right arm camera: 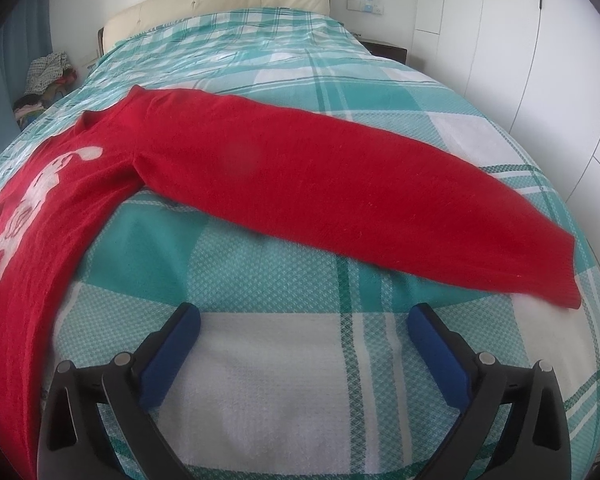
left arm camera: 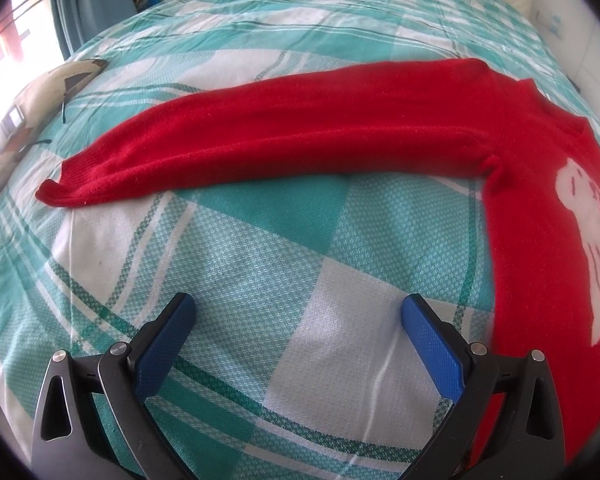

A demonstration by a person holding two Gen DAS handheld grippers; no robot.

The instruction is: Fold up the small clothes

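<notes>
A red knitted sweater (left arm camera: 540, 208) with a white figure on its chest lies flat on the bed, both sleeves spread out sideways. In the left wrist view one sleeve (left arm camera: 260, 140) stretches to the left, its cuff (left arm camera: 56, 192) far left. My left gripper (left arm camera: 298, 310) hangs open over bare bedspread below that sleeve, nothing between its blue pads. In the right wrist view the sweater (right arm camera: 48, 208) body is at the left and the other sleeve (right arm camera: 340, 196) runs right to its cuff (right arm camera: 556, 280). My right gripper (right arm camera: 304, 316) is open above the bedspread just in front of this sleeve.
The bed is covered by a teal and white checked bedspread (left arm camera: 240, 248), with a cream headboard (right arm camera: 220, 0) at the far end. A pile of clothes (right arm camera: 44, 76) sits beside the bed at the left. White wardrobe doors (right arm camera: 540, 60) stand to the right.
</notes>
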